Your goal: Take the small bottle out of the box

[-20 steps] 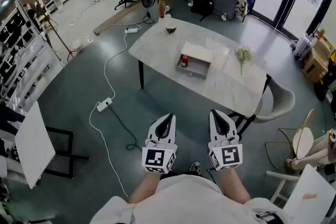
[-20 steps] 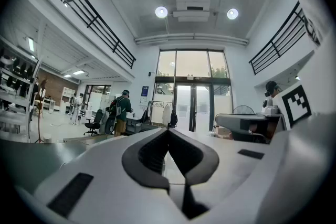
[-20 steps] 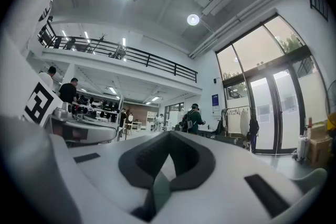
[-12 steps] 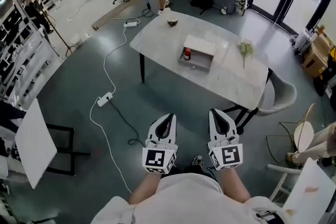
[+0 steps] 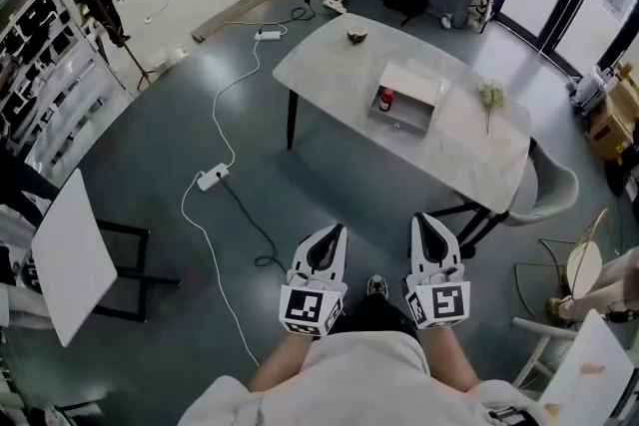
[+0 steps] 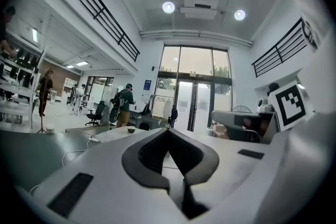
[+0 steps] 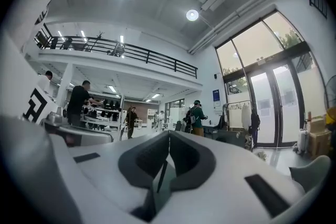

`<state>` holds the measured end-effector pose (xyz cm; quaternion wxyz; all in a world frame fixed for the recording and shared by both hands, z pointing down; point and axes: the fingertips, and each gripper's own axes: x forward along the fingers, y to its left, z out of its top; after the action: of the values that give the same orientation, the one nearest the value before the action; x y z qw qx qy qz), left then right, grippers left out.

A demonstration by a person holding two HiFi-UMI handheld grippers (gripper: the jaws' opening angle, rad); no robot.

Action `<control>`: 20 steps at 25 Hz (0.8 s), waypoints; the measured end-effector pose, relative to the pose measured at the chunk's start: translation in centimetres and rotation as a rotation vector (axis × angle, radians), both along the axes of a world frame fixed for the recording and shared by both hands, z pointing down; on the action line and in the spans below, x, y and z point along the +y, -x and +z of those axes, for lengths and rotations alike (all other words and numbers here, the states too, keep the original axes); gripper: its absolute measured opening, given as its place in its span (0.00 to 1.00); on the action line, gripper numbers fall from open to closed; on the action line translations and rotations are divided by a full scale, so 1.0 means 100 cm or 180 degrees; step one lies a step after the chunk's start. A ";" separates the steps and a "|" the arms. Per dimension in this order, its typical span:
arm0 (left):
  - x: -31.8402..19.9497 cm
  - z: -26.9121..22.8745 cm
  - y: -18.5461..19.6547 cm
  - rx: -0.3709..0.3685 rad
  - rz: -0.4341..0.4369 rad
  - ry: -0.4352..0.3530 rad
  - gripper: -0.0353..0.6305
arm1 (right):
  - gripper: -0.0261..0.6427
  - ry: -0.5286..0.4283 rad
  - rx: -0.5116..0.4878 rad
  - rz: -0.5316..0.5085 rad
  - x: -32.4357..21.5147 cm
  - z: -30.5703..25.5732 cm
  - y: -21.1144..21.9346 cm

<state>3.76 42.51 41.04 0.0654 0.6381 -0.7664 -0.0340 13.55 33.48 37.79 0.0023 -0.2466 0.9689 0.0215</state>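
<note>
Editor: What differs from a moment ago?

Photographer: The marble table [image 5: 469, 155] now sits farther right and higher in the head view, and so does the white power strip [image 5: 213, 179]. The left gripper [image 5: 337, 230] and right gripper [image 5: 419, 219] show lower in frame.

Editor: Counts?

Photographer: One small bottle [image 5: 385, 100], red, standing in the left end of one open box [image 5: 404, 122] mid-table. One flower sprig [image 5: 489, 97] lies right of the box, and one small bowl [image 5: 356, 37] sits at the far corner. Two grippers are held side by side over the floor, well short of the table. Each has its jaws closed tip to tip on nothing.
</note>
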 end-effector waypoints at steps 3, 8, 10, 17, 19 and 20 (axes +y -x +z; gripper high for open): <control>-0.002 0.007 0.008 0.0039 -0.0006 0.0019 0.09 | 0.08 -0.0008 0.0029 -0.0020 -0.005 0.003 0.009; -0.020 0.013 0.027 0.0074 -0.0004 0.0017 0.09 | 0.08 0.0011 0.0012 -0.0016 -0.029 0.007 0.026; -0.032 0.013 0.037 0.0087 -0.0016 0.0029 0.09 | 0.08 0.0036 0.0004 -0.0027 -0.044 0.008 0.035; -0.112 0.011 0.073 -0.0013 0.0009 0.0133 0.09 | 0.08 0.0053 -0.0067 -0.0050 -0.123 0.005 0.068; -0.140 0.011 0.080 0.0001 0.0027 0.0128 0.09 | 0.08 0.0067 -0.0071 -0.0080 -0.150 0.005 0.077; -0.155 0.010 0.082 0.0005 0.0040 0.0121 0.09 | 0.08 0.0073 -0.0069 -0.0102 -0.164 0.005 0.080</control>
<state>-4.46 27.05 41.99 0.0783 0.6415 -0.7628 -0.0195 5.54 17.13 38.31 0.0103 -0.2312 0.9728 0.0077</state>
